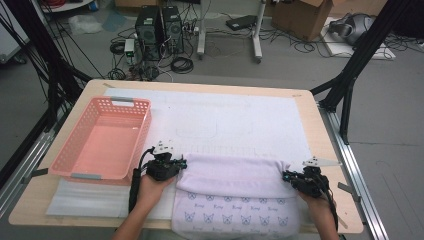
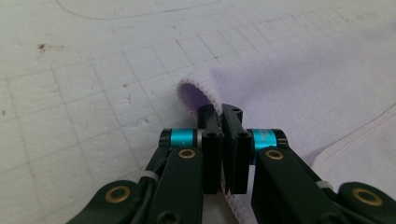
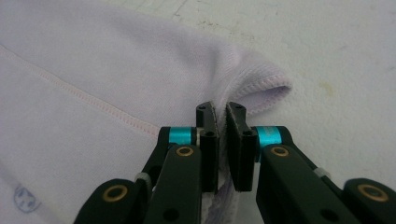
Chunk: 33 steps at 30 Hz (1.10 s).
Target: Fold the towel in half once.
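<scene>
White gridded mat over the wooden table (image 1: 327, 150), and the pale lilac folded cloth (image 1: 235, 175) runs lengthwise between the grippers: left gripper (image 2: 224, 114) is clamped on its left corner, right gripper (image 3: 222, 112) on its right corner, each equally near.

One lilac towel (image 1: 235, 192), one pink basket (image 1: 80, 150), two tongs, one table (image 1: 320, 130).

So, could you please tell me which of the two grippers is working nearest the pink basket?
The left gripper, shut on the lilac cloth's left corner beside the pink basket; the right gripper pinches the far corner.
</scene>
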{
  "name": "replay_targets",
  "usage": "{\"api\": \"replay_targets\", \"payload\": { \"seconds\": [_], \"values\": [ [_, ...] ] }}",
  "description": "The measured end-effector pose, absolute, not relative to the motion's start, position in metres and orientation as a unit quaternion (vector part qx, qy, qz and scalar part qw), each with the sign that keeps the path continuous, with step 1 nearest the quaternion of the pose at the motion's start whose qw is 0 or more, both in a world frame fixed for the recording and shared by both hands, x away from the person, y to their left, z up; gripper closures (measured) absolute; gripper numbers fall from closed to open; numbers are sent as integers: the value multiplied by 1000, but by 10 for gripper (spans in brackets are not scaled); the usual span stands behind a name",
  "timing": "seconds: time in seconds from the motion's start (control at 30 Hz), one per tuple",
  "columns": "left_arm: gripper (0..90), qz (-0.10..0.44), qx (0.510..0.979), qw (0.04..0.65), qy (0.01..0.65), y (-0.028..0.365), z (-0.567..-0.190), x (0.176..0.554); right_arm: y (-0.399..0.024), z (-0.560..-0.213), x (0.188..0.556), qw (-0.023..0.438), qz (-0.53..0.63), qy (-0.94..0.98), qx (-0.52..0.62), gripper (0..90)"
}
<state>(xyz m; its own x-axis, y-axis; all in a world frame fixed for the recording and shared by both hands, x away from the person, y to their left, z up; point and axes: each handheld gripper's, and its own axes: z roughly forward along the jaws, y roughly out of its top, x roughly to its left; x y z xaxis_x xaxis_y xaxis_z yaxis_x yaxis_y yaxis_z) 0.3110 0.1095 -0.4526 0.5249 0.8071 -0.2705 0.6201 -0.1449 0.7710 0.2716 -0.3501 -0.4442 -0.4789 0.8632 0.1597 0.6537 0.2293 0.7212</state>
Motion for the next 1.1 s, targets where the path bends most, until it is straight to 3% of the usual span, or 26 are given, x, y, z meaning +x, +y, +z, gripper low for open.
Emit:
{"api": "replay_targets", "payload": {
  "seconds": [0.3, 0.6, 1.1],
  "values": [
    [872, 100, 715, 475, 503, 121, -442, 327, -343, -429, 283, 198, 398, 763, 470, 856],
    [872, 133, 706, 476, 507, 119, -413, 367, -338, -410, 323, 217, 409, 747, 476, 855],
    [871, 154, 674, 483, 538, 120, -420, 421, -327, -405, 392, 242, 388, 747, 483, 854]
  ]
}}
